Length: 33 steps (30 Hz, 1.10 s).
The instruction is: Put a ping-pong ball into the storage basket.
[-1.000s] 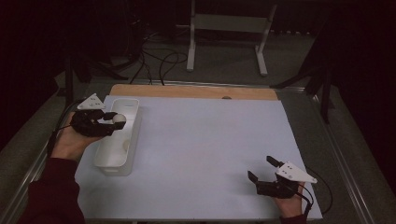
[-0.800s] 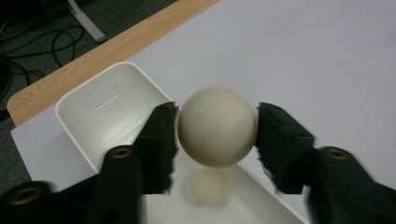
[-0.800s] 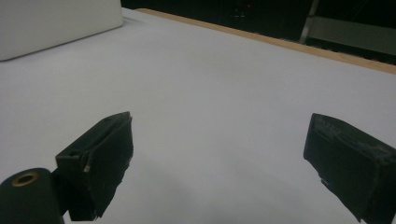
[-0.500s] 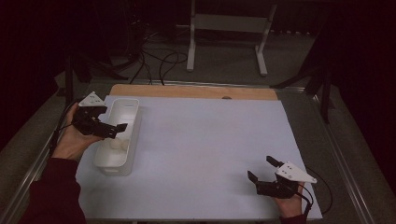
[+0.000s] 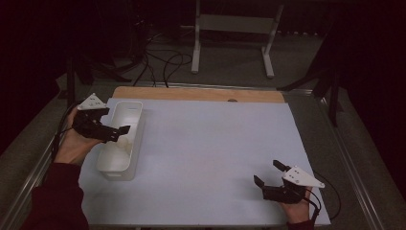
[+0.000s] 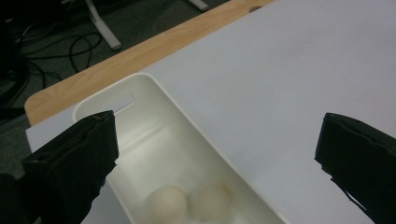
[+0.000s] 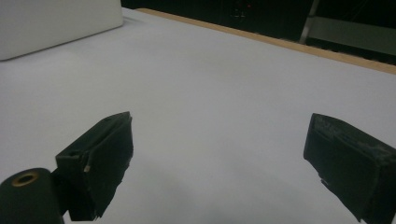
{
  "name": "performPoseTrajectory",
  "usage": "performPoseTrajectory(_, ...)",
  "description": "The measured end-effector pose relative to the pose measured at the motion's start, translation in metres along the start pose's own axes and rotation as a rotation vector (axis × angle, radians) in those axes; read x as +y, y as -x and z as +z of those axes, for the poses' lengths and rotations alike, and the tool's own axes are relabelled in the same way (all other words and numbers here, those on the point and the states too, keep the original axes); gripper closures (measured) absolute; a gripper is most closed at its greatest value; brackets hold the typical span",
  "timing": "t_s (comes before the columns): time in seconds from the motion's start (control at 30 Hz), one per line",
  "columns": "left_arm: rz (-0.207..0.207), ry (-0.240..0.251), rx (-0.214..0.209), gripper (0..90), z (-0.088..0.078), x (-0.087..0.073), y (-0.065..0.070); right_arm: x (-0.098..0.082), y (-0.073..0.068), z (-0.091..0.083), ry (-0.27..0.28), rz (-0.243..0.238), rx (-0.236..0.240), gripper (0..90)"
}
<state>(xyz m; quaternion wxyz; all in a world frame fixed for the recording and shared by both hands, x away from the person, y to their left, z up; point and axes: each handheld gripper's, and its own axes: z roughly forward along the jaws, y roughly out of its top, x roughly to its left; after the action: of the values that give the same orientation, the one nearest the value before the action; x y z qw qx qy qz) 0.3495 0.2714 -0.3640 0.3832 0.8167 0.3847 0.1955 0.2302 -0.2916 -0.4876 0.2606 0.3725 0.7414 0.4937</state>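
Two pale balls (image 6: 189,203) lie side by side, touching, on the floor of the white bin (image 5: 135,115), toward its near end. In the high view they are a faint smudge and hard to count; the left gripper view shows them plainly, though its lower edge cuts them off, so there may be more in the bin than these two. The left gripper (image 5: 106,132) hangs just above them over the bin's left wall, jaws spread wide with nothing between them; they have just been opening. The balls sit straight below and slightly ahead of it, between the two jaws as its own camera looks. The bin's long axis runs away from the person, along the left edge of the white mat (image 5: 215,143). The right gripper (image 5: 269,173) rests well apart at the mat's near right corner, jaws also wide and empty, so the left hand (image 5: 74,146) is by far the nearer.
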Motion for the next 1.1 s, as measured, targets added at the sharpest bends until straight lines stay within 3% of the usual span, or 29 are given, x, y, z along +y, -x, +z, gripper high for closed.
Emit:
performPoseTrajectory(0.7, -0.005, 0.019, 0.016, 0.0, 0.010, 0.000, 0.015, 0.000, 0.000, -0.001, 0.002, 0.000, 0.003, 8.1)
performPoseTrajectory(1.1, -0.012, 0.041, -0.001, 0.0, 0.015, -0.006, 0.024, 0.000, 0.000, 0.000, 0.003, -0.001, 0.002, 8.1)
